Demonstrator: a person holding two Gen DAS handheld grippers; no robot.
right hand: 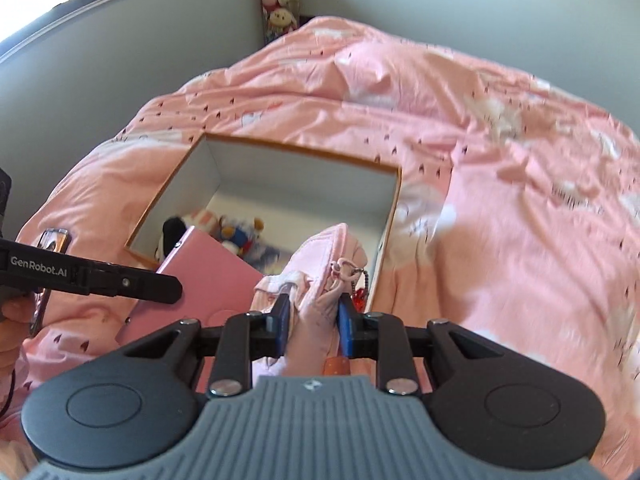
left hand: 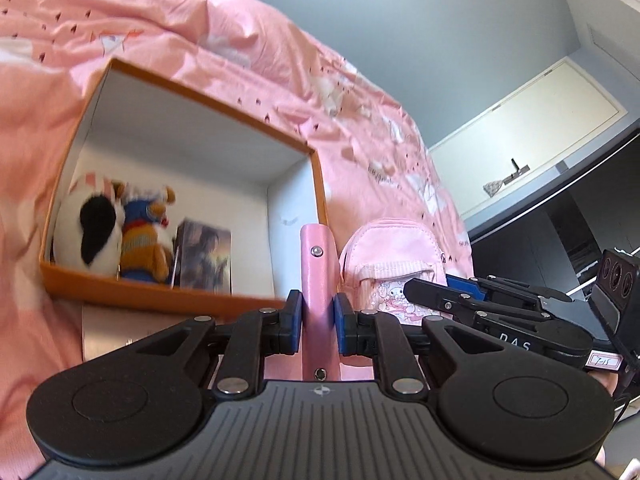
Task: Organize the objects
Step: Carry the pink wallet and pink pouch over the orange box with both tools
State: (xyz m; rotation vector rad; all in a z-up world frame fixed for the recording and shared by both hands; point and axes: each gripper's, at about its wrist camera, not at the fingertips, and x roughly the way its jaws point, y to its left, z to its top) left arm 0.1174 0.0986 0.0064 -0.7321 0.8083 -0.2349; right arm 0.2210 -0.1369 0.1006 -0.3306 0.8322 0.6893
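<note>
We've got both items up over the bed, prob. so they clear the box (right hand: 390, 216) rim for dropping in w/ the toys (left hand: 120, 236). Left gripper (left hand: 316, 322) clamped on pink notebook (left hand: 317, 272), spine edge-on between pads. Right gripper (right hand: 312, 326) squeezed on small pink bag (right hand: 320, 276), its body sticking fwd, near the box's near edge.

Black gripper (left hand: 316, 322) linkages, blue pads, silver screws.
</note>
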